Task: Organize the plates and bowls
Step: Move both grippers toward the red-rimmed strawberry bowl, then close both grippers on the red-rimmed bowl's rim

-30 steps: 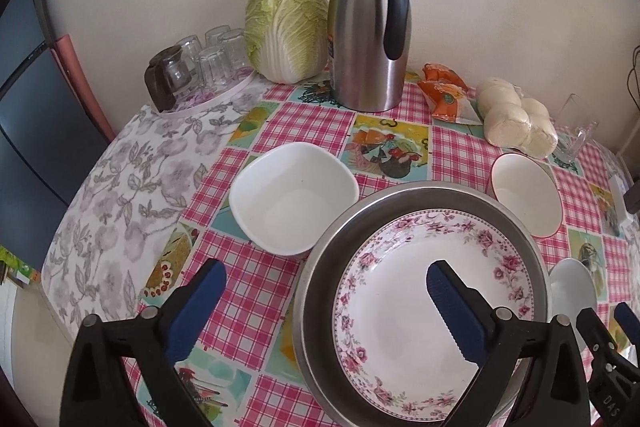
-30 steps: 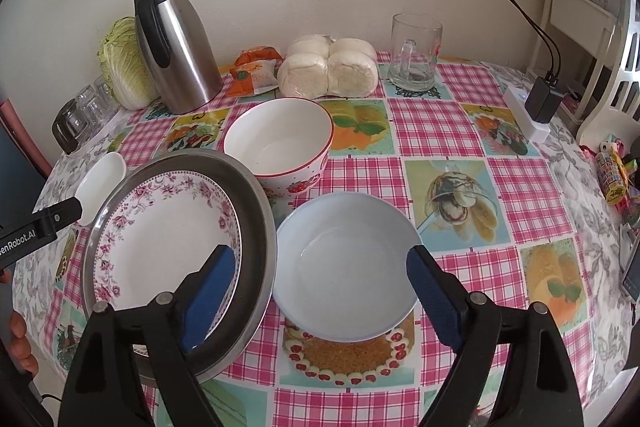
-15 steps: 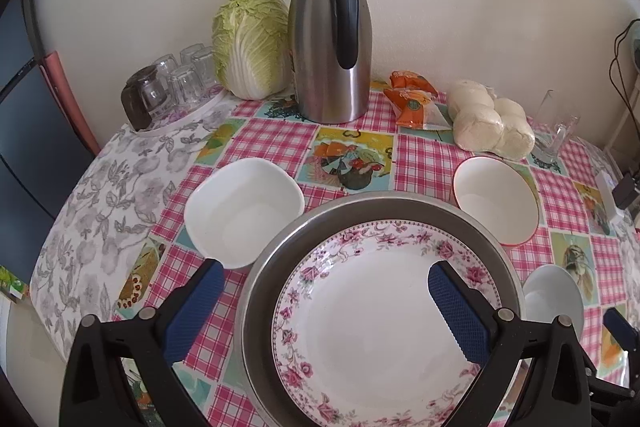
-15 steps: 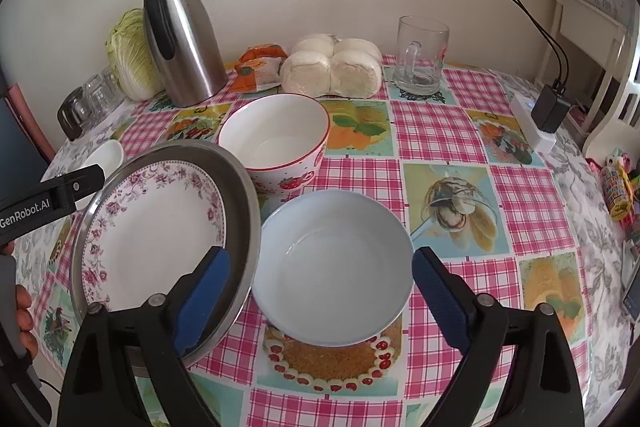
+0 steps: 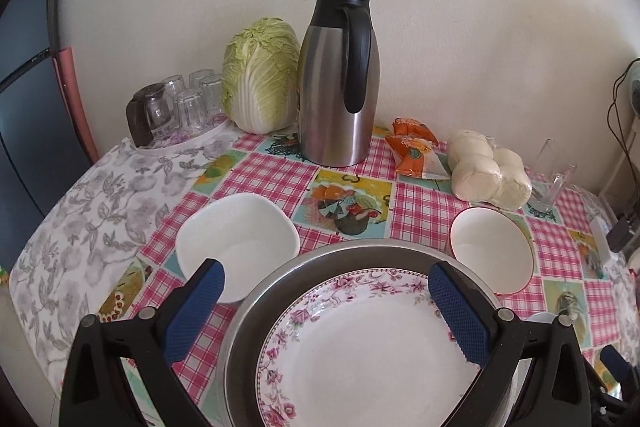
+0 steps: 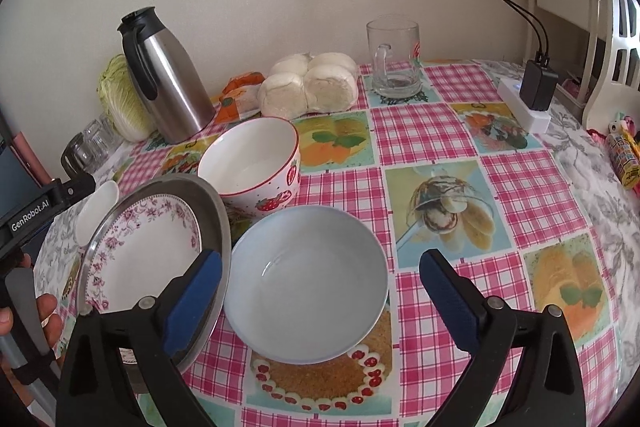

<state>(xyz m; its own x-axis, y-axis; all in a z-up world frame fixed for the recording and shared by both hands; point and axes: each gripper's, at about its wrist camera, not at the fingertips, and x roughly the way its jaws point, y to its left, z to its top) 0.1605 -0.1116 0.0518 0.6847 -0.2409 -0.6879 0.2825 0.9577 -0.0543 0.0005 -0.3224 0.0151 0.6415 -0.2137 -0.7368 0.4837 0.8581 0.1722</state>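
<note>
A floral-rimmed plate (image 5: 360, 351) lies inside a steel basin (image 5: 264, 291). My left gripper (image 5: 326, 311) hangs open above them, a blue pad on each side and nothing pinched. Left of the basin sits a white square bowl (image 5: 236, 239), and to its right a red-rimmed strawberry bowl (image 5: 492, 251). In the right wrist view a pale blue bowl (image 6: 308, 283) rests on the tablecloth between the fingers of my right gripper (image 6: 320, 303). Its jaws are opening, and neither pad touches the bowl. The basin (image 6: 216, 195) and the strawberry bowl (image 6: 252, 163) stand just behind and to the left.
At the back stand a steel thermos (image 5: 340, 83), a cabbage (image 5: 260, 75), upturned glasses (image 5: 180, 103), an orange packet (image 5: 412, 151), bagged buns (image 6: 312, 87) and a glass mug (image 6: 394, 59). A power strip with a charger (image 6: 528, 99) lies at the right. A person's hand (image 6: 44, 315) is at the left edge.
The left wrist view has swung, so the basin and plate now sit centred between its fingers. The right gripper's jaws have widened around the blue bowl and it has edged closer.
</note>
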